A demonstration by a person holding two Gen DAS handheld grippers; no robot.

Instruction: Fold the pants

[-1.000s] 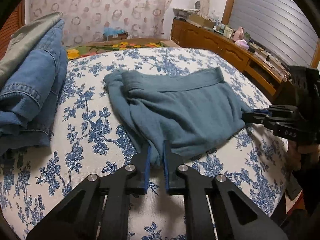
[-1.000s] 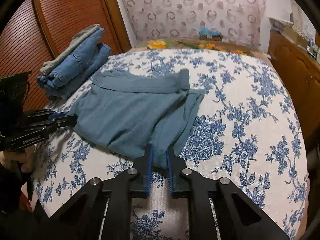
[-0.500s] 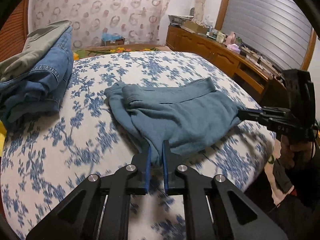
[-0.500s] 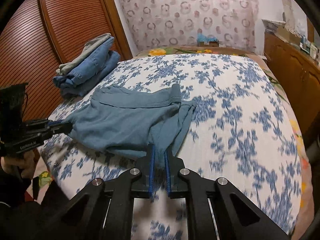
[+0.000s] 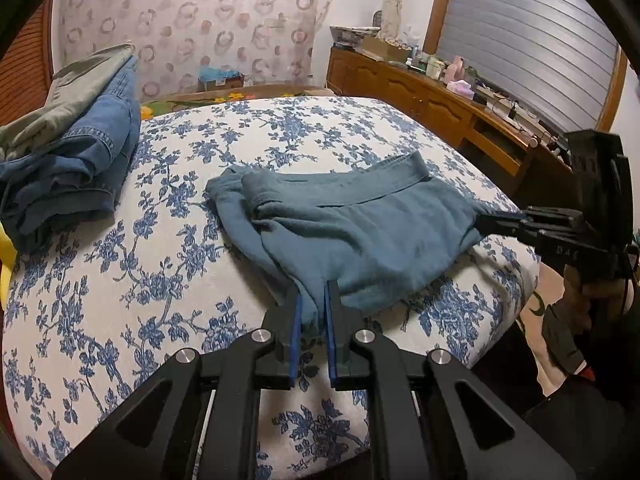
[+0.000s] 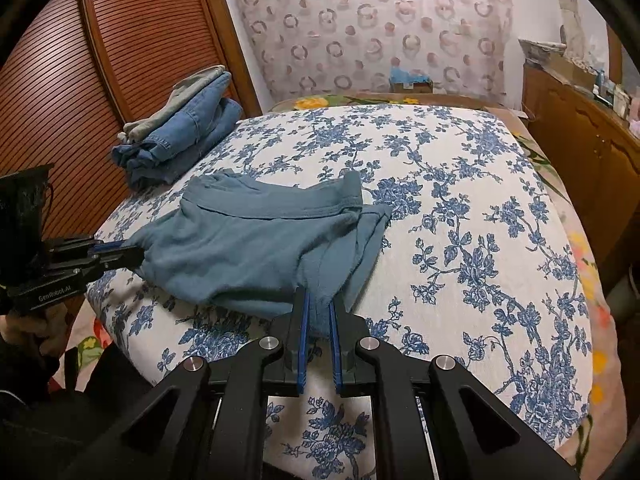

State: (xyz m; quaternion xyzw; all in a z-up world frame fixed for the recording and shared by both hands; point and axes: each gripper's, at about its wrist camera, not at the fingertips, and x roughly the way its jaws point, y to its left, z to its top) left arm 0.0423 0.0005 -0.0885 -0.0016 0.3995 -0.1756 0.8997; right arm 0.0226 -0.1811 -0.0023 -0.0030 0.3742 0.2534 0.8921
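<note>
Holding the folded teal-blue fleece pants (image 5: 360,236) by their near edge, the left claw (image 5: 311,316) and the right claw (image 6: 318,312) are each pinched nearly shut on a small bunch of cloth, one at either near corner. The pants lie on the blue-and-white floral bedspread (image 5: 120,280) close to its front edge, with the waistband on the far side and a loose flap showing at the far left corner in the left wrist view.

The likeliest trouble, as I judge it, is the grip: each claw has only a thin pinch of hem, so a sharp pull could slip one corner free and let the layers slide apart. Uneven pulling would skew the fold. Dragging further toward the edge risks the near part sagging off the bed. The stack of folded blue denim jeans (image 6: 180,136) sits well apart.
</note>
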